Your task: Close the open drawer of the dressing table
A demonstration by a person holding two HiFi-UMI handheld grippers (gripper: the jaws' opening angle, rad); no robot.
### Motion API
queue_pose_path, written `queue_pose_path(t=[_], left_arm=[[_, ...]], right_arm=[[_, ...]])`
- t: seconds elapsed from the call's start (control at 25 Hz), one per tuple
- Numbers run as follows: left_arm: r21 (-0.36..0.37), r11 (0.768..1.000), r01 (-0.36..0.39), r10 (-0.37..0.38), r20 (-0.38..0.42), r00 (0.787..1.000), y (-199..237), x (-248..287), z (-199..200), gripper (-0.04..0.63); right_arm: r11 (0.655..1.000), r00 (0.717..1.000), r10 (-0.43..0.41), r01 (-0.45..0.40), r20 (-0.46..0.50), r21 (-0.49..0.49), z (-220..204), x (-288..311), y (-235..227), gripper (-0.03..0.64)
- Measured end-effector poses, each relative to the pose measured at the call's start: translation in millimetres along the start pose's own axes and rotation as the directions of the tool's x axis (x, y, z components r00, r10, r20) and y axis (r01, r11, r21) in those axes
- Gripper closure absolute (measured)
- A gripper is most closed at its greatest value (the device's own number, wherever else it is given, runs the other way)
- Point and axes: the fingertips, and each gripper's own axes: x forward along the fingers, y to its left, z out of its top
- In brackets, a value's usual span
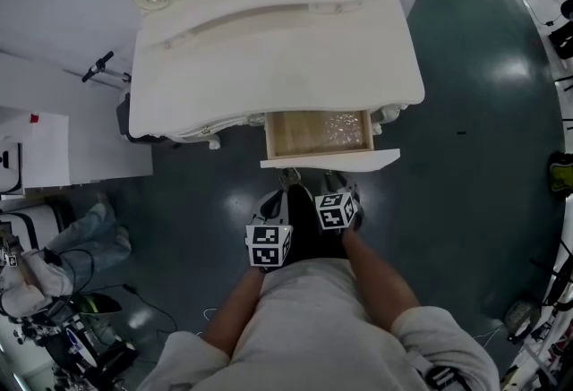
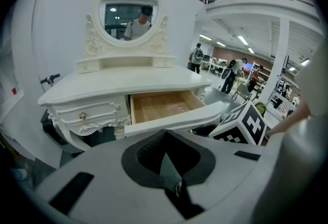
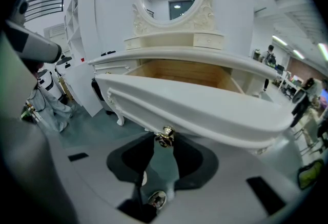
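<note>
A: Drawer [image 1: 295, 137] of the dressing table [image 1: 277, 58]: where is it being seen?
B: It is being shown pulled out at the table's right front, its wooden inside being exposed, with something clear and crinkled [image 1: 345, 124] lying at its right end.
A: How is the right gripper [image 3: 164, 142] being held?
B: Its jaws are being held partway apart, and the drawer's brass knob [image 3: 165, 136] is being pinched between their tips, under the white drawer front [image 3: 205, 107].
A: And the left gripper [image 2: 166, 133]?
B: Its jaws are being pressed together at the tips, with nothing being gripped. It is being held just beside the right gripper, close below the drawer front; whether contact is being made cannot be told.
A: And the other drawer [image 2: 89, 114]?
B: It is being shown shut, left of the open one, below the oval mirror [image 2: 128, 10].
</note>
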Motion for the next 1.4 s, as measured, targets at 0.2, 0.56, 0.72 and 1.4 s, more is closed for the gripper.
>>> queue_pose_path(t=[0.2, 0.56, 0.72, 1.4], left_arm=[[0.001, 1.0, 0.002, -0.002, 0.003, 1.0, -0.3, 0.1, 2.7, 0.589], [0.002, 1.0, -0.002, 0.002, 0.005, 1.0, 6.2, 1.3, 7.7, 0.589], [0.004, 1.0, 0.001, -0.001, 0.006, 1.0, 8.1, 2.0, 10.7, 0.589], [-0.022, 1.0, -0.002, 0.002, 0.008, 1.0, 19.4, 5.2, 12.4, 0.589]], right_arm=[[1.0, 1.0, -0.002, 0.002, -0.003, 0.002, -0.3, -0.2, -1.2, 0.488], [1.0, 1.0, -0.012, 0.012, -0.004, 0.005, 4.2, 2.3, -4.2, 0.488], [1.0, 1.0, -0.019, 0.019, -0.006, 0.005, 6.1, 4.4, -6.0, 0.488], [0.999, 0.999, -0.035, 0.035, -0.016, -0.002, 14.4, 11.0, -10.8, 0.486]])
